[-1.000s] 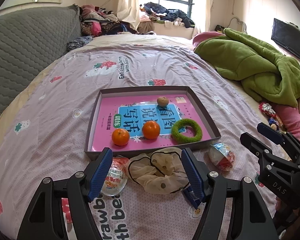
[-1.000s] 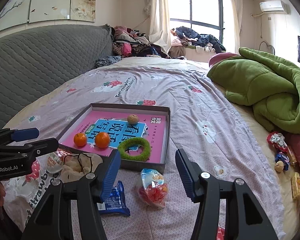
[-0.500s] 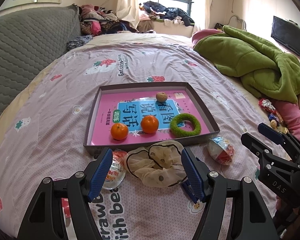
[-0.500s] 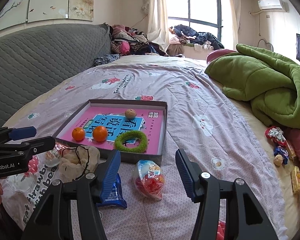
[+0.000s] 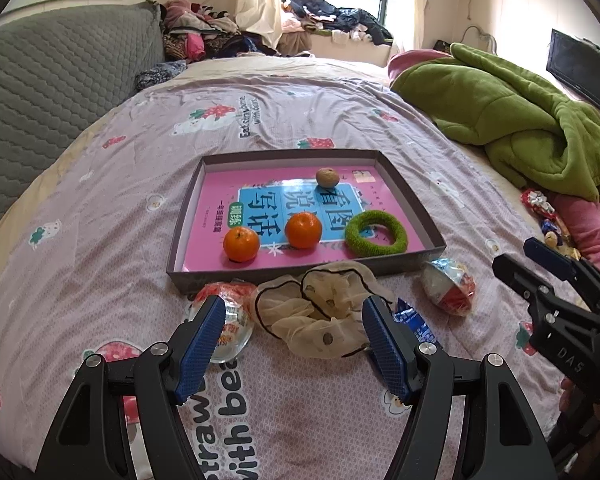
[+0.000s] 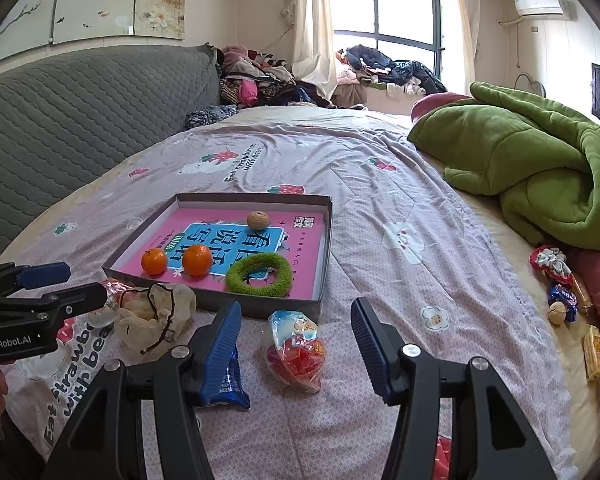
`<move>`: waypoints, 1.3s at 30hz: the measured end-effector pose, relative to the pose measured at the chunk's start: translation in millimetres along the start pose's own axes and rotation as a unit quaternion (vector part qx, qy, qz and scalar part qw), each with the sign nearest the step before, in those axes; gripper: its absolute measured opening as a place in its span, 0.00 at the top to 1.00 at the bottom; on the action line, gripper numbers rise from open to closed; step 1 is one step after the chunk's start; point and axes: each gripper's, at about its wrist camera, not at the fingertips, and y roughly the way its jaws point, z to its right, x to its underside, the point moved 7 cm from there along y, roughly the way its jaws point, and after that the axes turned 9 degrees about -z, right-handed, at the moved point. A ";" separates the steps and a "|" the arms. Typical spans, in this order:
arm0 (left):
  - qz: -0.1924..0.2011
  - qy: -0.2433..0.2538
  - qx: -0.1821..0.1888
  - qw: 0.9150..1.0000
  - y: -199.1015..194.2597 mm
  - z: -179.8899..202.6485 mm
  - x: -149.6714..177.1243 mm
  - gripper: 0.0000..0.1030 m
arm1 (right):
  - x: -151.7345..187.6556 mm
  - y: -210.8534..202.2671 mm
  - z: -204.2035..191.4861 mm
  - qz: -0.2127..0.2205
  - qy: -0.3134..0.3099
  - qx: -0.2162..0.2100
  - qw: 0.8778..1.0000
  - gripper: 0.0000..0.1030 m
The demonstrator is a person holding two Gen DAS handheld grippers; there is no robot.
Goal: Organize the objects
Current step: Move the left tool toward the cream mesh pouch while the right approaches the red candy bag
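Note:
A shallow grey box (image 5: 428,220) (image 6: 327,240) lies on the bed with a pink book inside. On the book sit two oranges (image 5: 241,244) (image 5: 303,230), a walnut (image 5: 327,177) and a green fuzzy ring (image 5: 376,233) (image 6: 259,273). In front of the box lie a cream scrunchie (image 5: 320,316) (image 6: 156,316), a clear snack cup (image 5: 230,320), a blue packet (image 5: 414,322) (image 6: 226,380) and a red-and-blue snack bag (image 5: 448,290) (image 6: 296,350). My left gripper (image 5: 294,340) is open, just short of the scrunchie. My right gripper (image 6: 296,344) is open, its fingers either side of the snack bag, clear of it.
A green blanket (image 5: 512,120) is heaped at the right of the bed. Small wrapped sweets and a walnut (image 6: 558,312) lie by a pink pillow at the right edge. A grey quilted headboard (image 6: 80,120) runs along the left. Clothes are piled by the window.
Both views have drawn back and tilted slightly, so the box and loose items sit a little farther up in the frames. Nothing was picked up or moved.

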 end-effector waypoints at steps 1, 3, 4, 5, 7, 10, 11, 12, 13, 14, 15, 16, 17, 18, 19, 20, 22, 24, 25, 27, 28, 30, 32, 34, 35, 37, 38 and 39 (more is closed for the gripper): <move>-0.001 0.001 0.000 1.000 1.0 0.1 0.6 0.30 | 0.1 0.1 0.6 0.000 0.001 0.001 1.000 0.45; -0.005 0.000 0.000 1.000 3.4 -0.3 2.5 0.29 | 0.7 1.0 1.1 -0.002 0.001 0.001 1.000 0.45; -0.008 -0.001 0.003 1.000 5.2 -0.2 3.7 0.29 | 1.0 1.2 1.5 -0.002 0.002 0.002 1.000 0.45; -0.010 -0.002 0.004 1.000 6.8 -0.7 4.3 0.30 | 1.2 1.6 1.6 -0.002 0.002 0.002 1.000 0.45; -0.013 -0.003 0.005 1.000 9.3 -0.7 6.2 0.30 | 1.5 2.5 1.9 -0.003 0.002 0.001 1.000 0.45; -0.017 -0.004 0.005 1.000 13.1 -0.8 8.7 0.29 | 1.8 4.4 2.1 -0.005 0.001 0.002 1.000 0.45; -0.019 -0.005 0.005 1.000 14.5 -0.7 9.4 0.29 | 2.2 5.1 2.5 -0.006 0.002 0.003 1.000 0.45; -0.020 -0.004 0.005 1.000 16.2 -0.5 10.3 0.29 | 2.8 5.4 3.2 -0.006 0.003 0.003 1.000 0.45; -0.022 -0.005 0.005 1.000 17.7 -0.6 11.0 0.29 | 3.0 5.8 3.3 -0.007 0.003 0.003 1.000 0.45; -0.024 -0.005 0.004 1.000 19.4 -0.9 11.6 0.30 | 3.3 6.6 3.8 -0.007 0.003 0.004 1.000 0.45; -0.026 -0.006 0.004 1.000 20.8 -0.8 12.2 0.29 | 3.3 7.0 4.3 -0.008 0.003 0.005 1.000 0.45; -0.028 -0.006 0.004 1.000 22.8 -0.6 12.9 0.29 | 3.6 7.6 4.6 -0.009 0.003 0.004 1.000 0.45; -0.030 -0.006 0.004 1.000 24.7 -0.4 13.5 0.30 | 3.9 8.5 4.9 -0.010 0.004 0.005 1.000 0.45; -0.031 -0.006 0.004 0.999 26.5 -0.3 14.0 0.29 | 4.1 9.5 5.0 -0.011 0.005 0.006 1.000 0.45; -0.033 -0.007 0.004 0.999 28.3 -0.4 14.6 0.29 | 4.4 10.2 5.7 -0.012 0.005 0.006 1.000 0.45; -0.035 -0.007 0.004 0.999 30.0 -0.3 15.2 0.29 | 4.8 11.3 6.1 -0.013 0.005 0.006 1.000 0.45; -0.038 -0.008 0.004 0.999 33.5 -0.1 16.2 0.29 | 6.0 13.8 6.9 -0.016 0.006 0.007 1.000 0.45; -0.040 -0.010 0.004 0.999 36.2 -0.3 16.5 0.29 | 6.8 15.9 7.5 -0.019 0.006 0.008 1.000 0.45; -0.041 -0.011 0.004 0.999 37.3 -0.7 16.9 0.29 | 7.2 16.2 7.5 -0.020 0.006 0.008 1.000 0.45; -0.039 -0.011 0.003 0.999 37.5 -1.4 17.2 0.29 | 7.4 17.3 7.5 -0.020 0.006 0.008 1.000 0.45; -0.039 -0.009 0.001 0.999 37.9 -1.4 17.0 0.29 | 7.0 18.0 7.2 -0.021 0.006 0.008 1.000 0.45; -0.040 -0.010 0.003 0.999 38.9 -1.3 17.3 0.29 | 7.0 18.7 7.1 -0.021 0.006 0.008 1.000 0.45; -0.039 -0.005 0.000 0.999 39.2 -0.9 17.5 0.30 | 7.5 19.2 7.2 -0.022 0.006 0.008 1.000 0.45; -0.037 0.002 -0.003 0.999 39.5 0.6 18.6 0.29 | 8.1 19.9 7.6 -0.024 0.007 0.008 1.000 0.45; -0.037 0.003 -0.002 0.999 39.8 1.7 19.3 0.29 | 8.4 20.5 8.0 -0.024 0.008 0.008 1.000 0.45; -0.036 0.010 0.000 0.999 40.0 4.6 21.1 0.29 | 8.8 21.4 8.0 -0.026 0.008 0.007 1.000 0.45; -0.035 0.013 -0.002 0.999 40.0 5.2 21.6 0.29 | 9.0 21.7 8.1 -0.026 0.008 0.007 1.000 0.45; -0.034 0.016 -0.004 0.999 40.2 6.2 22.1 0.29 | 8.8 21.8 8.3 -0.026 0.008 0.006 1.000 0.45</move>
